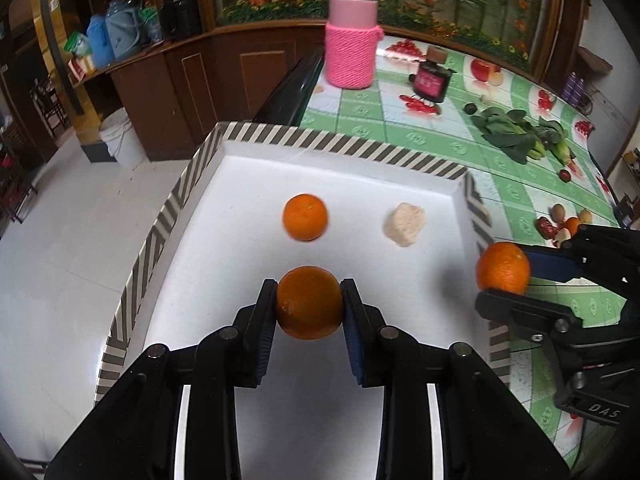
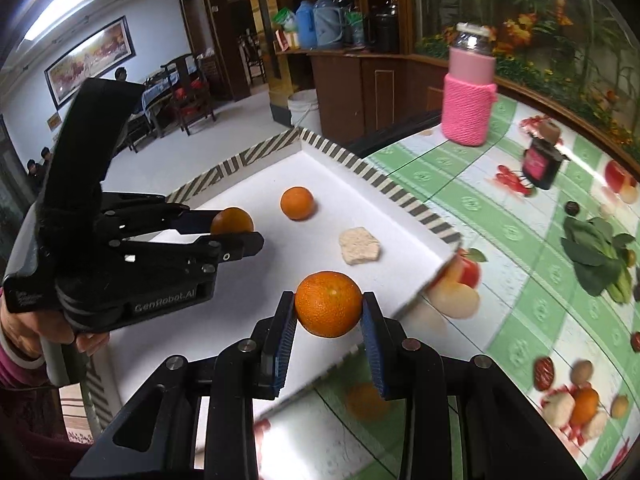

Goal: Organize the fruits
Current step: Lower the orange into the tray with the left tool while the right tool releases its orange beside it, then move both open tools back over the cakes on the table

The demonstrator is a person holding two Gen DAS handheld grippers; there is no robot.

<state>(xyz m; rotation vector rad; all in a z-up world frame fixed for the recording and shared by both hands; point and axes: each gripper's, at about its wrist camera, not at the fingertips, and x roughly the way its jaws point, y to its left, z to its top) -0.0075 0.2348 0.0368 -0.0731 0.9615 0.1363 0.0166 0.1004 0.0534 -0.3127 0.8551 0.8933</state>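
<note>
A white tray (image 1: 352,148) with a striped rim sits on the table; it also shows in the right wrist view (image 2: 400,196). A loose orange (image 1: 305,217) (image 2: 297,203) and a beige chunk (image 1: 405,224) (image 2: 359,246) lie in it. My left gripper (image 1: 309,300) is shut on an orange (image 1: 309,303) above the tray floor; it shows in the right wrist view (image 2: 250,232) with its orange (image 2: 232,221). My right gripper (image 2: 329,310) is shut on another orange (image 2: 328,304) over the tray's right edge; it shows in the left wrist view (image 1: 496,276) with that orange (image 1: 503,267).
A pink knit-covered bottle (image 1: 351,36) (image 2: 470,92) and a dark perfume bottle (image 1: 431,80) (image 2: 540,162) stand at the table's far side. Leafy greens (image 1: 516,136) (image 2: 596,256) lie on the green fruit-print tablecloth (image 1: 424,128). Small dates and nuts (image 1: 560,220) lie right of the tray.
</note>
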